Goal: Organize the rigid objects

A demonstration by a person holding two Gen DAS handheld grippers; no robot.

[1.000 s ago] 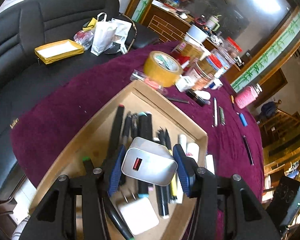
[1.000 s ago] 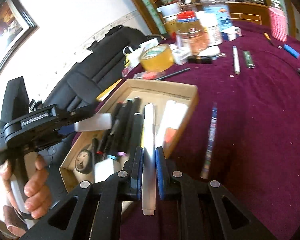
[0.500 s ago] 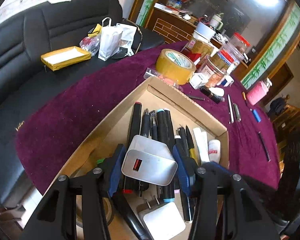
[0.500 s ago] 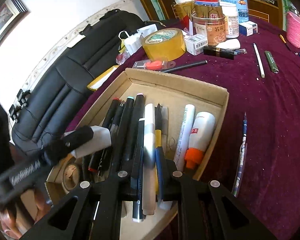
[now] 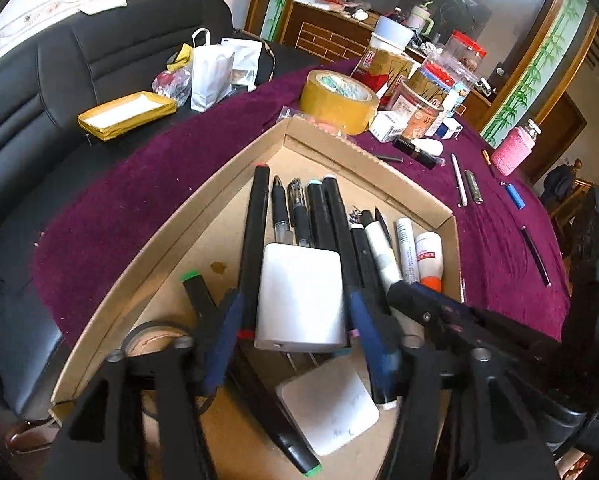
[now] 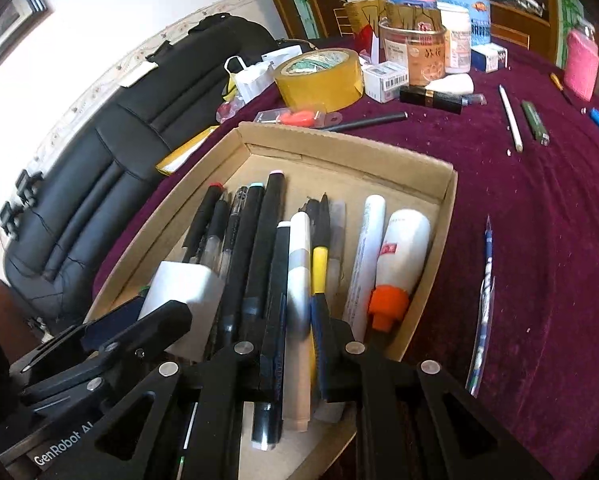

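Both grippers, left gripper and right gripper, tilt down, opening over the box.

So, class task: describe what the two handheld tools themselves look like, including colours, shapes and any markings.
Both are black, angular frames with triangular cut-outs and silver round bolts. The left tool has dark blue finger pads; so does the right tool. White "GenRobot AI" lettering marks the left one's body.

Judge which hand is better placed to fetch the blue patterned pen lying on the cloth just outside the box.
Right. The blue pen lies on the cloth just beside the right gripper, whose opening jaws are freeing a white marker.
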